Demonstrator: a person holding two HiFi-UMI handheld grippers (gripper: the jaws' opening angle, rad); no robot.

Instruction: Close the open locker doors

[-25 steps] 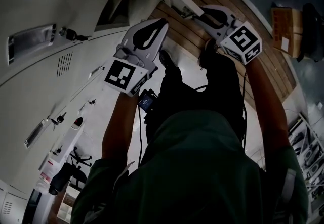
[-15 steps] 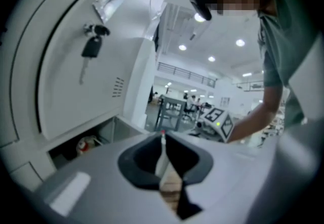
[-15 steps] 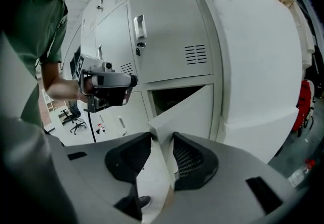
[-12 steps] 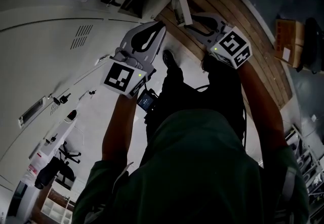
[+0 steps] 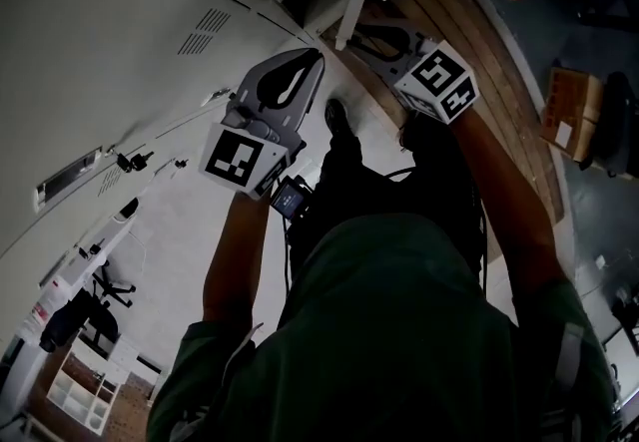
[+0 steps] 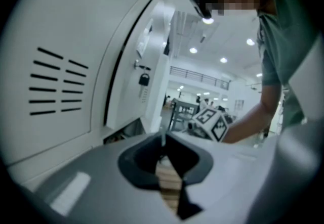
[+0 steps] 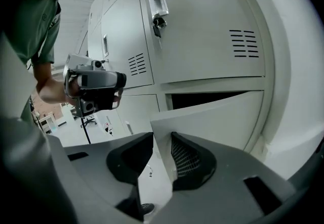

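Closing step under way: the right gripper point(image 7: 161, 138), fingers just closing, clamps the edge of the bottom-row locker door point(image 7: 217, 112), ajar at right. The left gripper point(image 6: 163, 139) keeps its fingers together, empty. Next, likely: push the door flush.

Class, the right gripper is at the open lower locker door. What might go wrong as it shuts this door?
The right gripper has just been closing its jaws, with the edge of the locker door between them. If it holds on until the door meets the frame, the jaws may get pinched. It grips only the thin edge, so it may slip off.
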